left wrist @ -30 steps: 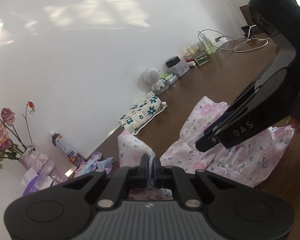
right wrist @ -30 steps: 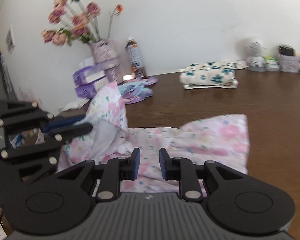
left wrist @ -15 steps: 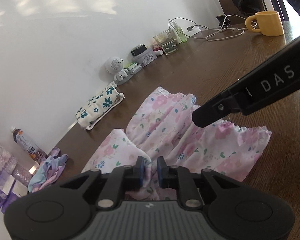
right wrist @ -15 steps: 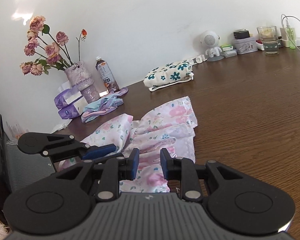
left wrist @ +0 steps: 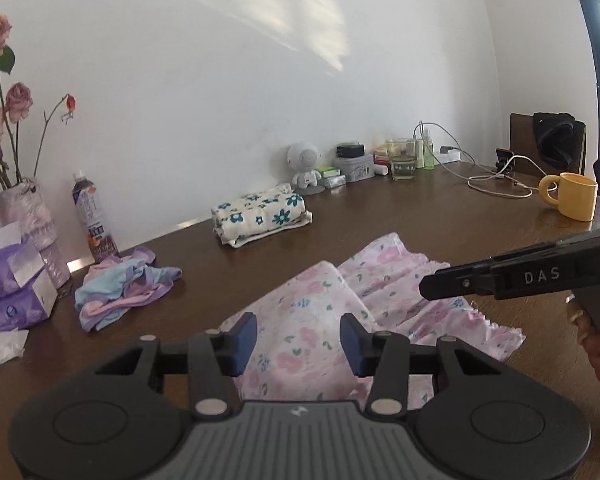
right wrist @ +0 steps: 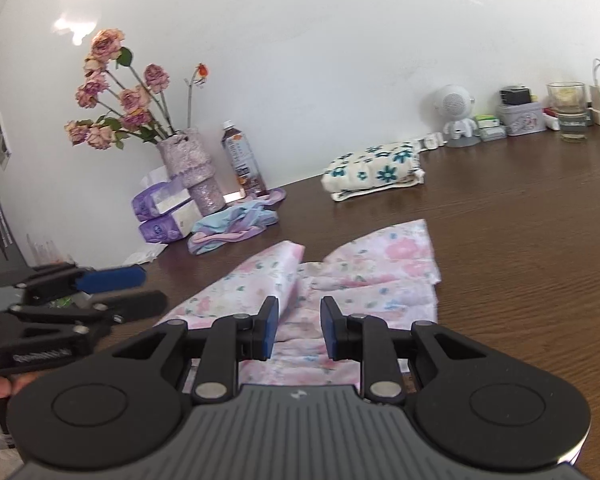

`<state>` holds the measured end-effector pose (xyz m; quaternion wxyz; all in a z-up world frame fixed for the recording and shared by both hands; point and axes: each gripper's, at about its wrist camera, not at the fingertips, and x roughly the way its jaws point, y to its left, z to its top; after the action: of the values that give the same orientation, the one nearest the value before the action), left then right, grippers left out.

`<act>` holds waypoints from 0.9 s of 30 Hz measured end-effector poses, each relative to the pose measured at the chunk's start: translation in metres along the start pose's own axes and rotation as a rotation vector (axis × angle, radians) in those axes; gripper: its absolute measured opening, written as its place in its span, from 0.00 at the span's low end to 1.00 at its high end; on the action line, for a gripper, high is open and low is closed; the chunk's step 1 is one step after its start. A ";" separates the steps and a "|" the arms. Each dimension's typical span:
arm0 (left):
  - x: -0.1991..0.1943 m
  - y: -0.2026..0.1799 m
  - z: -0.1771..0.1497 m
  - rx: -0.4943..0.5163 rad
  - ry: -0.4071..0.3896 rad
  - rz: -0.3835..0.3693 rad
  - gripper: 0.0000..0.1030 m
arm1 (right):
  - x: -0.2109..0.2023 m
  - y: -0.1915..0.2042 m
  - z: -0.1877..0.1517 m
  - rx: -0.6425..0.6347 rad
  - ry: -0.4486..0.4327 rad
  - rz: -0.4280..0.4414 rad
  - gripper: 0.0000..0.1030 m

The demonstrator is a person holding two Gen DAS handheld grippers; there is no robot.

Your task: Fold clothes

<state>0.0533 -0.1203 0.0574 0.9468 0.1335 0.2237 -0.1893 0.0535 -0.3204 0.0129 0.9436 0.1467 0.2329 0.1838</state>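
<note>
Both grippers spread open above the pink floral garment, gripping nothing.

Left gripper (left wrist: 298,338) released, blue pads wide apart over a raised fold; right gripper (right wrist: 299,326) likewise unclenched. Pink floral garment (right wrist: 352,276) lying partly folded on the brown table (right wrist: 520,232). Farther back: folded blue-flowered cloth (right wrist: 374,170), crumpled pastel garment (left wrist: 122,288), yellow mug (left wrist: 574,200).

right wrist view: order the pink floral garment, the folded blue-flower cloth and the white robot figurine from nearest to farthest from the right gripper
1. Pink floral garment, lying on the table directly under and ahead of the right gripper.
2. Folded blue-flower cloth, farther back, slightly right.
3. White robot figurine, against the wall, far right.
</note>
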 end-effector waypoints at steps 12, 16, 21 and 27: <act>0.044 -0.025 -0.027 0.090 0.074 -0.046 0.35 | 0.012 0.030 -0.007 -0.072 0.061 0.011 0.22; 0.034 -0.018 -0.028 0.063 0.060 -0.055 0.47 | 0.016 0.033 -0.009 -0.088 0.082 0.008 0.22; 0.014 -0.001 -0.030 0.006 0.050 -0.060 0.55 | 0.025 0.041 -0.015 -0.156 0.122 -0.041 0.28; -0.002 0.032 -0.037 -0.144 0.062 -0.064 0.65 | 0.028 0.036 -0.022 -0.176 0.151 -0.090 0.28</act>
<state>0.0510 -0.0789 0.0318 0.9400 0.0638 0.2700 -0.1987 0.0562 -0.2728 -0.0034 0.9399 0.0385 0.2927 0.1717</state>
